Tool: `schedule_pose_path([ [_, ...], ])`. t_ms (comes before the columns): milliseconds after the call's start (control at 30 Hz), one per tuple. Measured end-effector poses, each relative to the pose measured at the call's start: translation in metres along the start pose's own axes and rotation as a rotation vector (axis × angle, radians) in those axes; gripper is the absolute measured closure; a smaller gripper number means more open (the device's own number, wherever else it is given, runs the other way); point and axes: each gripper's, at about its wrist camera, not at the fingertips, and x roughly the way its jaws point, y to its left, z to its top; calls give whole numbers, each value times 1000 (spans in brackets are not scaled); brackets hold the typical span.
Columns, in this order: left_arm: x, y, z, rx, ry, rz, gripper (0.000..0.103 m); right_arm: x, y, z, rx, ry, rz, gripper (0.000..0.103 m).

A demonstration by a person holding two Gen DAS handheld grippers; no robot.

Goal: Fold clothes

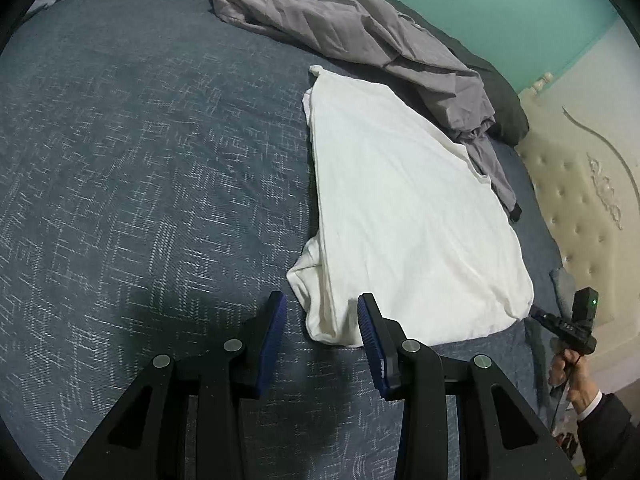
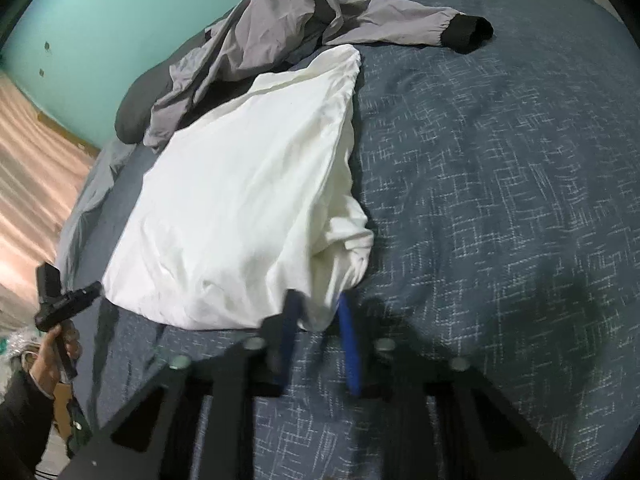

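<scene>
The dark blue bedspread with a pale crosshatch weave (image 1: 140, 168) fills both views. On it, toward twelve o'clock, sprawls a crumpled grey jacket with black cuffs (image 1: 352, 36), one sleeve trailing onto the task's garment: a white cotton shirt, already folded into a long panel (image 1: 412, 216). In the left wrist view the shirt runs from one o'clock down to five o'clock; in the right wrist view it lies from twelve to seven.

The left gripper (image 1: 322, 320) hovers with its blue-padded jaws apart, the shirt's near corner between them but not pinched. The right gripper (image 2: 318, 320), blurred, has its jaws narrowed around the bunched near corner of the shirt; whether the pads are truly biting cloth I cannot tell.

The risks, as I judge them: a grip on only the top layer would let the lower layers slide out. The jacket sleeve resting on the far edge could drag along and spoil the fold.
</scene>
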Motion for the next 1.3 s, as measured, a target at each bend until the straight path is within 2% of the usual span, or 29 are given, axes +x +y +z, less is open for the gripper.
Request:
schedule_pose_path([
  [133,4,0,0,-3,-2,-10,64,1,-3,1,2,-3,2,98],
  [200,5,-1,1,1,-2,-16,73,0,-4,2,3,-9,8,99],
  [267,5,-2,1,10,3,-14,92,-4,-6,1,5,-13,17,100],
  [433,1,1,2,12,-3,-11,99,-14,-14,4,16,-30,46,100],
  [700,-10,10,3,28,-7,-3,100,-31,-30,8,23,-43,79,101],
  [867,-5,16,0,21,6,-6,100,-22,-39,2,24,7,73,101],
  [967,-4,12,-3,13,19,-43,99,-17,-41,-1,56,25,116,100],
  [1033,-5,7,-5,28,24,-38,98,-18,-41,-1,73,23,135,98],
  [1100,-11,8,-7,27,18,-43,94,-17,-45,-2,117,36,142,97],
  [1167,-15,11,-9,36,10,-37,79,-17,-49,-4,158,51,147,97],
  [1300,-15,17,-13,38,18,-35,76,-17,-50,-10,167,54,159,96],
])
